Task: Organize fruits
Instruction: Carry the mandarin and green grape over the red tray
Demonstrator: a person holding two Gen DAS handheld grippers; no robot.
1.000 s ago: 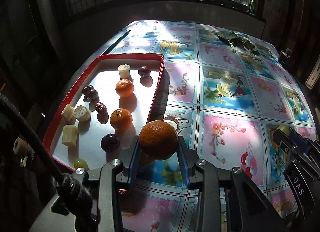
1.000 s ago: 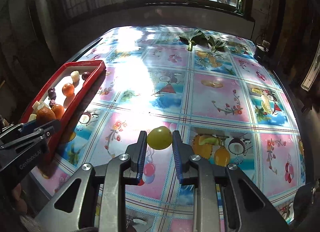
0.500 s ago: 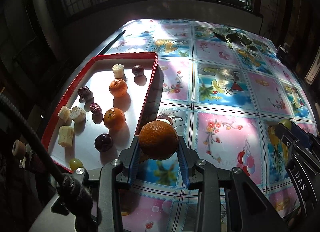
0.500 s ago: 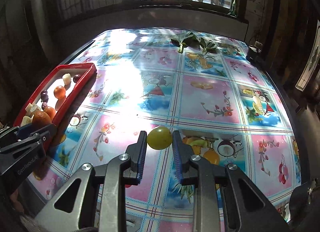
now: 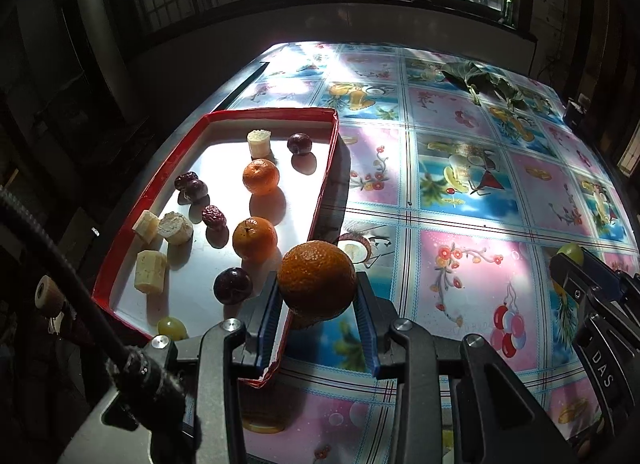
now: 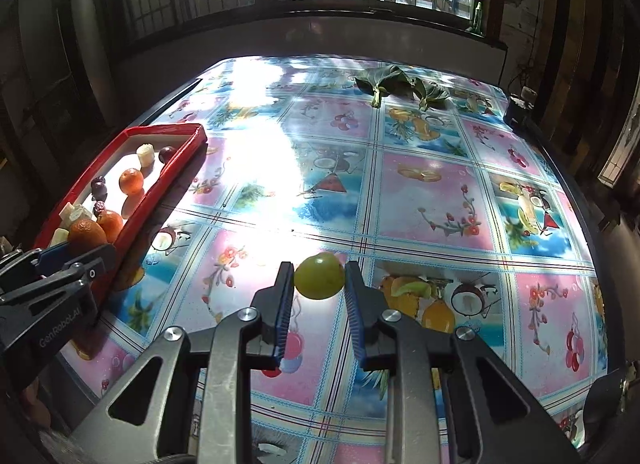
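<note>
Holding a mandarin [image 5: 316, 280] clenched in our left tool [image 5: 318, 314], above the red tray's [image 5: 320, 199] near rim, and a green grape [image 6: 319, 276] in our right tool [image 6: 318, 304], we think the round fruits may roll off if released early.

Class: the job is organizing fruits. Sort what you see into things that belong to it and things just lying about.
Belongs:
left gripper holding an orange
right gripper holding a green grape
red tray

Lying about:
green leaves
patterned tablecloth
</note>
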